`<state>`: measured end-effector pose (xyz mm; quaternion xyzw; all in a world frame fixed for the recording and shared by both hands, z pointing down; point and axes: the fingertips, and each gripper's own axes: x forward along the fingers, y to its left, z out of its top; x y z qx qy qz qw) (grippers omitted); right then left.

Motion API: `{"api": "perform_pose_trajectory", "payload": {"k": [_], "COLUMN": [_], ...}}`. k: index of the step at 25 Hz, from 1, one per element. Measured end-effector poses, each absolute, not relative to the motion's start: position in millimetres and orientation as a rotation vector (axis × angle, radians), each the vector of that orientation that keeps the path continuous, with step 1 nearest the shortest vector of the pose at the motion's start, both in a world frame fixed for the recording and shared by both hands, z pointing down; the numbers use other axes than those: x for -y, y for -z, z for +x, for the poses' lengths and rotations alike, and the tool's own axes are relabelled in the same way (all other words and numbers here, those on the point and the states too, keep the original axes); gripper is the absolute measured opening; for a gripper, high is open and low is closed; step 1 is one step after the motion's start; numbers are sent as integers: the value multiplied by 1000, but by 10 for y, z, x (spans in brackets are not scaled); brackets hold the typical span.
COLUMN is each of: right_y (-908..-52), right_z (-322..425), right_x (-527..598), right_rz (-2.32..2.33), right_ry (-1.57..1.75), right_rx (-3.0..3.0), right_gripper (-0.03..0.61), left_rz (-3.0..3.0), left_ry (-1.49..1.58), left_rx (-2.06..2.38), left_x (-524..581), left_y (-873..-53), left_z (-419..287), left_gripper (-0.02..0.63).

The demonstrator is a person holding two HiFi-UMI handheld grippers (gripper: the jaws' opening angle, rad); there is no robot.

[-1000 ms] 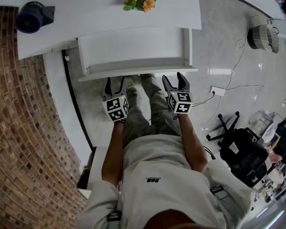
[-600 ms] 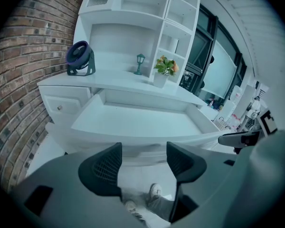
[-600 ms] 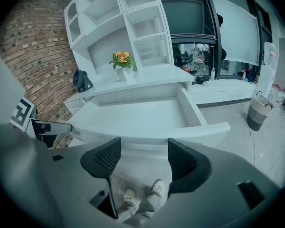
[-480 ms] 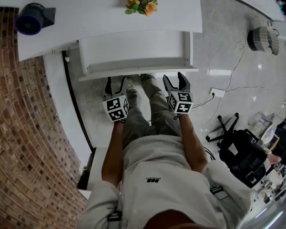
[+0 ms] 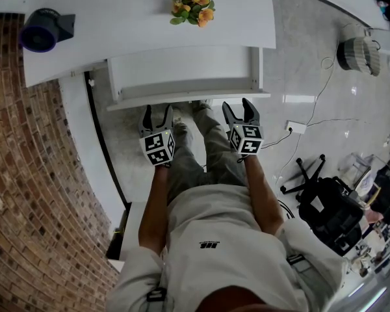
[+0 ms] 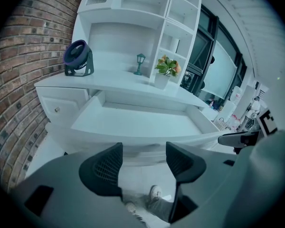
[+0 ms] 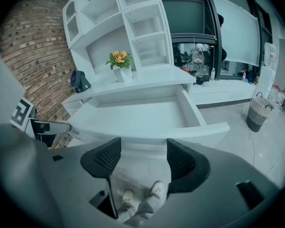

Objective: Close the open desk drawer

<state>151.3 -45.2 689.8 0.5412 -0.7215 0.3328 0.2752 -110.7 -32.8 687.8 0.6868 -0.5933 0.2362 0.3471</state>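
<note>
2 grippers hover side by side just short of the drawer's front edge, both angled down toward it. My left gripper has its fingers spread wide and closing slowly, with nothing held between them. My right gripper stands wide as well, its pads gripping nothing. The open drawer is pulled out toward me from under the white desk. On the desk top, a potted flower sits at the far middle. A dark fan sits at the left end, beside the brick wall.
</note>
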Motion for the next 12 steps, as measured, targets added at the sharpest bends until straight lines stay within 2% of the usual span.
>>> {"api": "perform_pose_trajectory", "payload": {"k": [12], "right_y": [-6895], "right_z": [1523], "right_x": [631], "right_rz": [1452], "right_ry": [-888], "right_rx": [1939], "right_gripper": [299], "left_rz": [1784], "left_ry": [-608], "left_rx": [1536], "left_x": [507], "left_y": [-6867], "left_z": [-1109], "left_gripper": [295]}}
